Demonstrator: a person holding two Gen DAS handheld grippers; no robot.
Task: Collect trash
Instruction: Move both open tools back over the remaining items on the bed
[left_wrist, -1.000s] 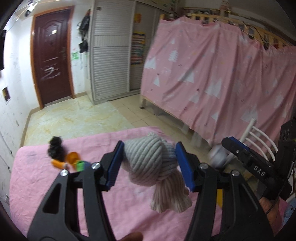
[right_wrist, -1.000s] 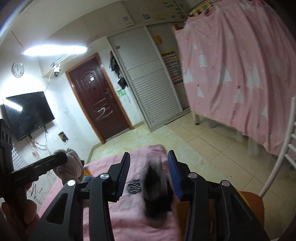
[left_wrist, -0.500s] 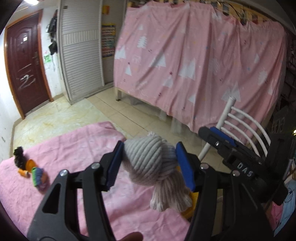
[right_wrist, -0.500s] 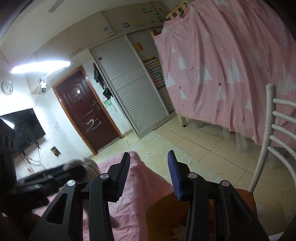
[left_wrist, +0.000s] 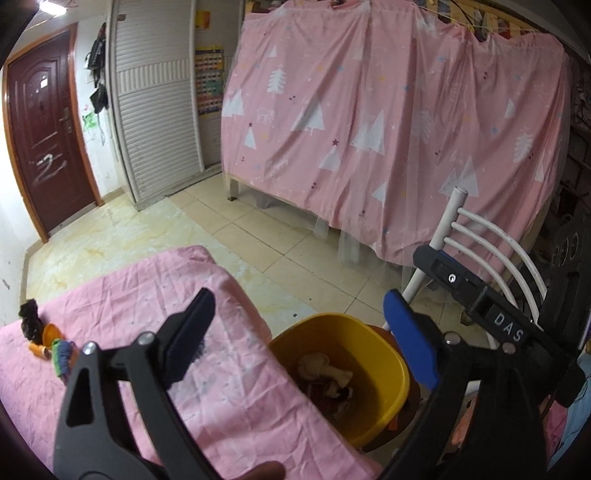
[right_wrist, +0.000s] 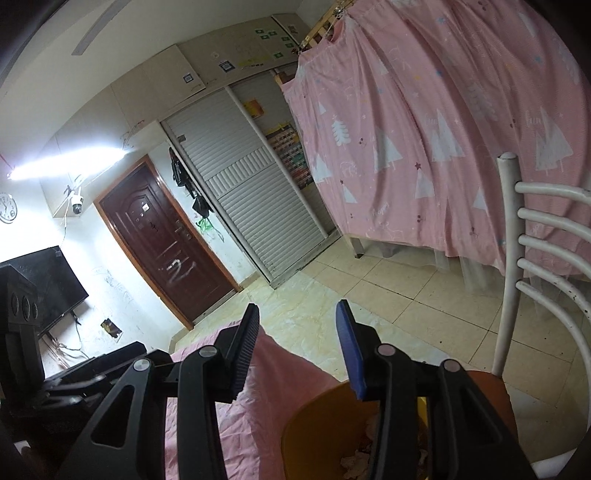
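A yellow bin (left_wrist: 373, 373) stands beside the pink-covered table (left_wrist: 155, 295) and holds a beige knit piece (left_wrist: 325, 369) with other scraps. My left gripper (left_wrist: 299, 339) is open and empty, above the bin's near rim. My right gripper (right_wrist: 299, 347) is open and empty, over the bin (right_wrist: 321, 428); its body shows in the left wrist view (left_wrist: 480, 306). A black tuft (left_wrist: 31, 319), an orange piece (left_wrist: 50, 338) and a green-blue knit piece (left_wrist: 62, 356) lie at the table's far left.
A white chair (left_wrist: 491, 243) stands behind the bin, with an orange-brown seat (right_wrist: 484, 387). A pink curtain (left_wrist: 388, 122) hangs at the right. A brown door (left_wrist: 44, 133), a shuttered wardrobe (left_wrist: 155, 110) and tiled floor (left_wrist: 258, 229) lie beyond. A TV (right_wrist: 48, 284) hangs on the left wall.
My left gripper swung right from the table to the bin, opened, and the beige knit piece dropped into it. My right gripper let go of its dark piece earlier and stays open.
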